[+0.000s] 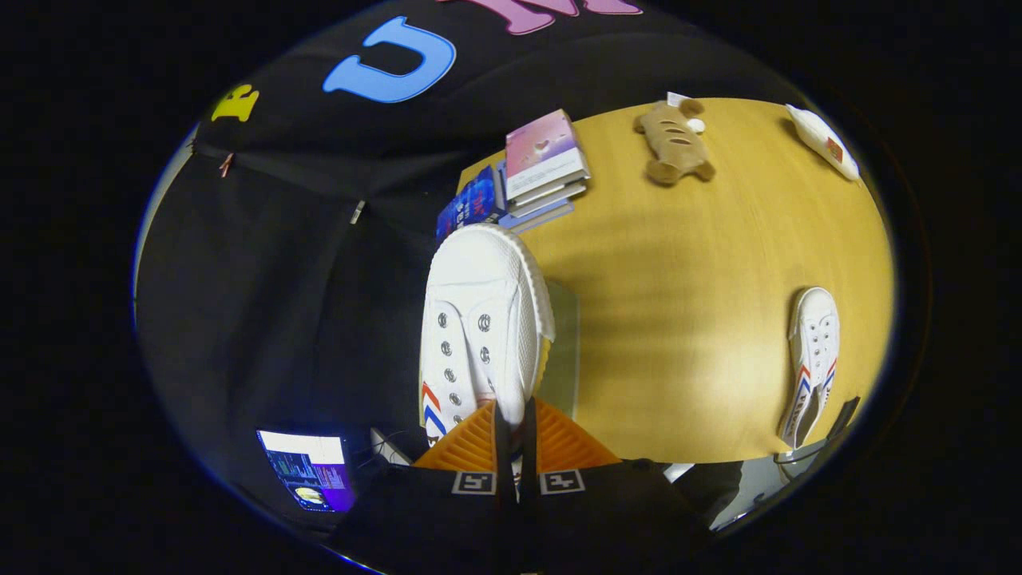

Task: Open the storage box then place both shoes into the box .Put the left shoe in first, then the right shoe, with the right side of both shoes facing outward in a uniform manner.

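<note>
My gripper (511, 431) is shut on a white canvas shoe (479, 319) with red and blue stripes, both fingers pinching its side wall near the heel opening. The shoe hangs in the air, toe pointing away from me, over the edge of the wooden table (687, 303). Behind the held shoe a pale translucent panel (563, 351) shows, perhaps part of the storage box; I cannot tell if it is open. The second white shoe (813, 363) lies on the table far to the right of the fingers, toe pointing away.
A stack of books (543, 168) sits at the table's far corner beyond the held shoe. A brown plush toy (675, 142) lies further right, and a white packet (822, 140) at the far right edge. A lit screen (307, 469) glows left of the fingers.
</note>
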`<state>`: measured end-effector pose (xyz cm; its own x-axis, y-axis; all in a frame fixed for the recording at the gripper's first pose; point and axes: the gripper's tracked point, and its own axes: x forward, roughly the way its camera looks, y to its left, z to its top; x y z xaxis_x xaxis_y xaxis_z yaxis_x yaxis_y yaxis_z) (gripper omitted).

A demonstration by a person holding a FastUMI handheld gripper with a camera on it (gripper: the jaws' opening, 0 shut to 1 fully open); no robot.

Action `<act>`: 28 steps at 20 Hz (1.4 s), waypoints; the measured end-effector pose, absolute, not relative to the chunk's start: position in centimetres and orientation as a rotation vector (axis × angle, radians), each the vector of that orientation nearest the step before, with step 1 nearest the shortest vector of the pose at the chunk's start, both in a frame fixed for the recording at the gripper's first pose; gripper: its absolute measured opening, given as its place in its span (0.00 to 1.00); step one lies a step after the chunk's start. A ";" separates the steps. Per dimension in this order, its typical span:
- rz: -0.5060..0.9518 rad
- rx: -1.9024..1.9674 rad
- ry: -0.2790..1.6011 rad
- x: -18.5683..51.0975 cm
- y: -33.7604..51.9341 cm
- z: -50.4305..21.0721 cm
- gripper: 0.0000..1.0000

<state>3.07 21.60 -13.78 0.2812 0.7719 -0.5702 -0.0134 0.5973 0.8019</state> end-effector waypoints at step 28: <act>0.337 0.348 1.446 4.5 43.9 -30.8 0.05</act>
<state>4.54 43.89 -30.83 0.0957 0.4270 -0.8991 -0.0147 0.9038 0.4277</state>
